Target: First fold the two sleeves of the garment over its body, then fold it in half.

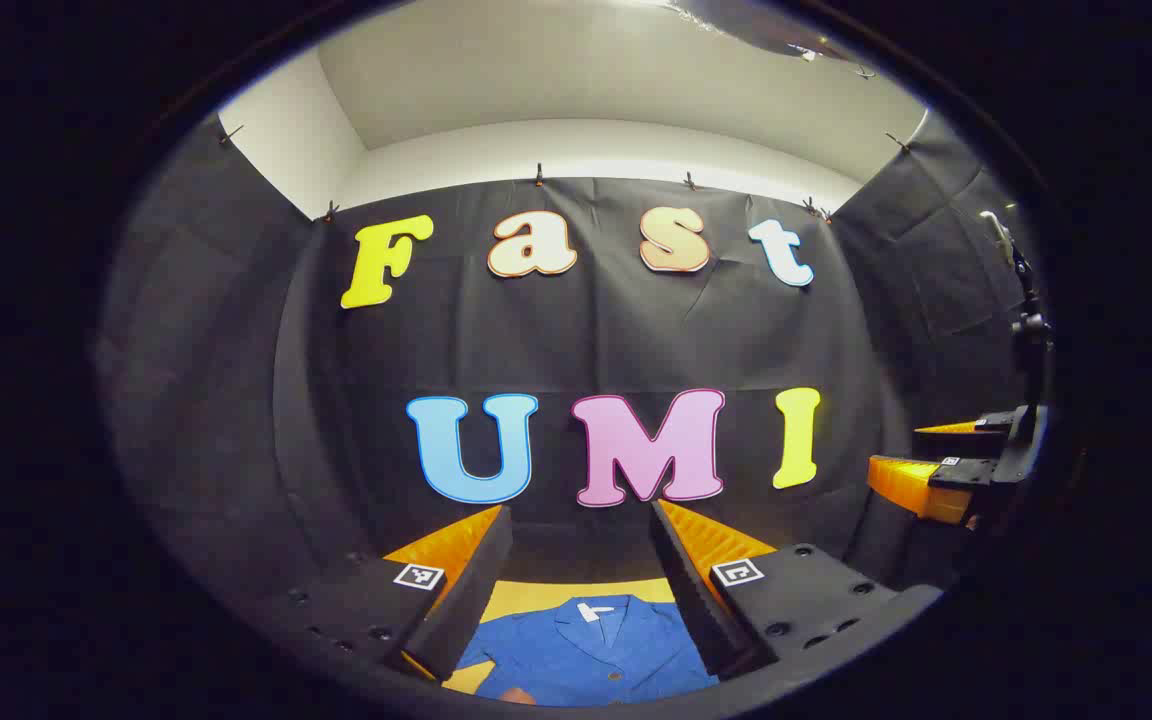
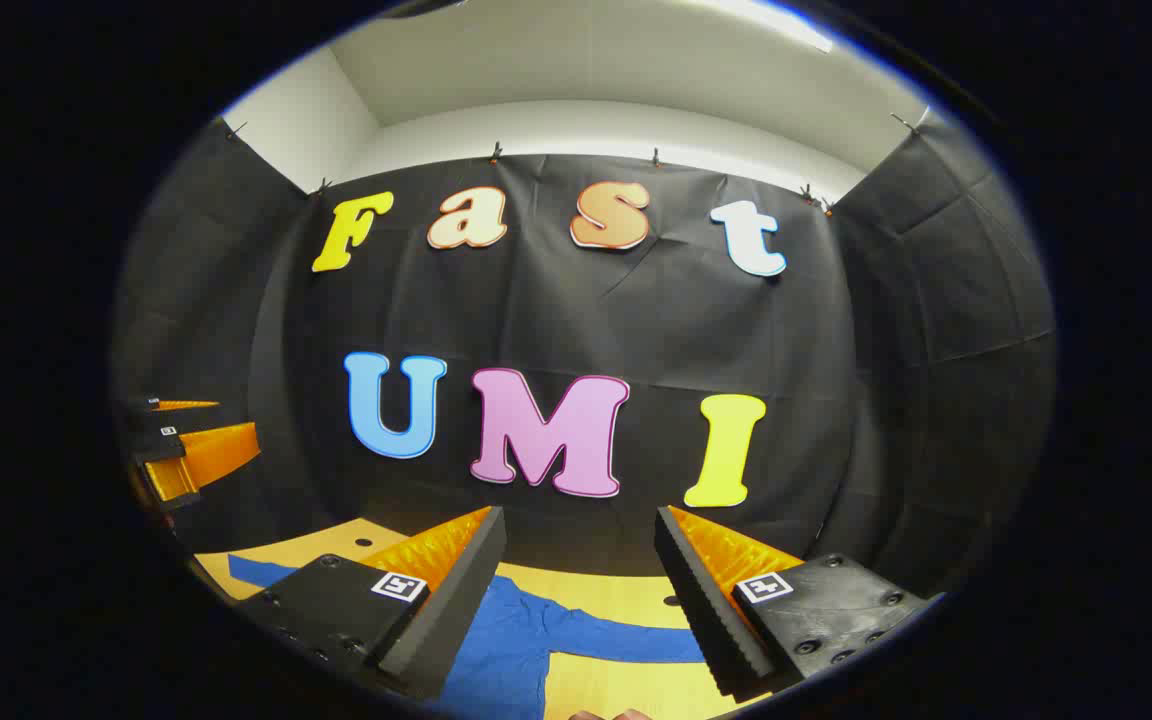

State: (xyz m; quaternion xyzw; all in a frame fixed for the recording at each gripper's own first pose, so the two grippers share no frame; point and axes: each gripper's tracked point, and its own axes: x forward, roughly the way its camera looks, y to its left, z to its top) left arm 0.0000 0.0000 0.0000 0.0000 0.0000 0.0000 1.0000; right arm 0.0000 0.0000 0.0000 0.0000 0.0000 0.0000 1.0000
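A blue collared garment (image 1: 586, 655) lies flat on the yellow table (image 1: 536, 595), collar toward the back wall, buttons down the front. My left gripper (image 1: 581, 530) hangs open above its collar, well off the cloth, with nothing between the fingers. In the right gripper view, one blue sleeve (image 2: 626, 635) stretches out sideways from the garment's body (image 2: 496, 660). My right gripper (image 2: 579, 520) is open too, raised over that sleeve and holding nothing. Each gripper shows at the edge of the other's view: the right gripper (image 1: 911, 455) and the left gripper (image 2: 211, 428).
Black cloth walls close the booth at the back and on both sides. A thin stand with a clamp (image 1: 1021, 300) rises at the right side. Bare yellow table (image 2: 616, 600) lies beyond the sleeve. A bit of a hand (image 2: 606, 714) shows at the bottom edge.
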